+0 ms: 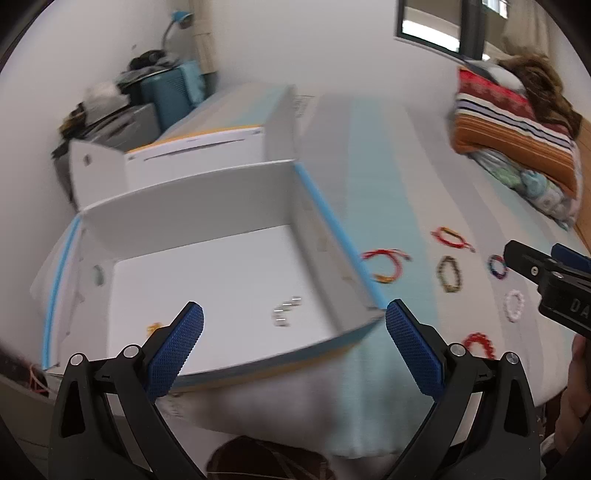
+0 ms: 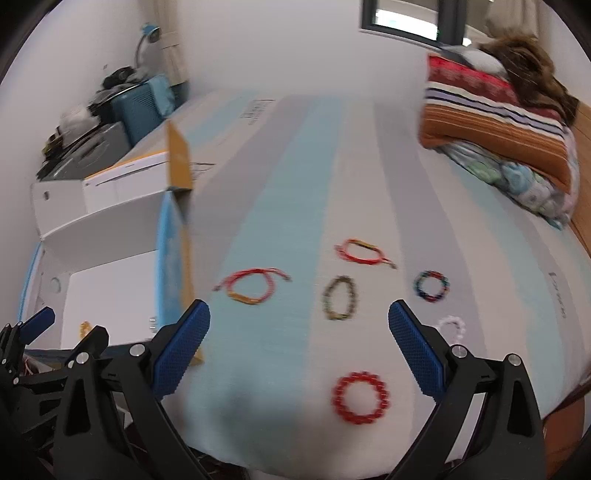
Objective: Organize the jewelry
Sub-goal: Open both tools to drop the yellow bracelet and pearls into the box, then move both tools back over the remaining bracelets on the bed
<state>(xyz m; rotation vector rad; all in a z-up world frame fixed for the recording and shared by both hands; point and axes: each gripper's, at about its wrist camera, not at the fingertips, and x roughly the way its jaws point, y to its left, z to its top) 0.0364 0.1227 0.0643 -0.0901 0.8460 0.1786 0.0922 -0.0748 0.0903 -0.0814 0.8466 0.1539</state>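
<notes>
An open white box with blue edges (image 1: pixel 325 206) (image 2: pixel 170 236) lies at the left of a striped bed. Inside it are small silver pieces (image 1: pixel 286 310) and an orange trinket (image 1: pixel 155 326). Several bracelets lie on the sheet to its right: a red cord one (image 2: pixel 251 286), an olive beaded one (image 2: pixel 340 297), a red-and-black cord one (image 2: pixel 364 252), a multicoloured one (image 2: pixel 431 285), a white one (image 2: pixel 451 325) and a red beaded one (image 2: pixel 361 397). My left gripper (image 1: pixel 293 339) hangs open over the box's near edge, empty. My right gripper (image 2: pixel 299 345) is open and empty above the bracelets.
Folded striped blankets (image 2: pixel 498 122) are piled at the bed's far right. A teal case (image 2: pixel 142 107) and clutter stand by the wall beyond the box, under a lamp (image 2: pixel 147 33). The box's lid (image 1: pixel 192 155) stands up behind it. A hand (image 1: pixel 576 387) shows at the right edge.
</notes>
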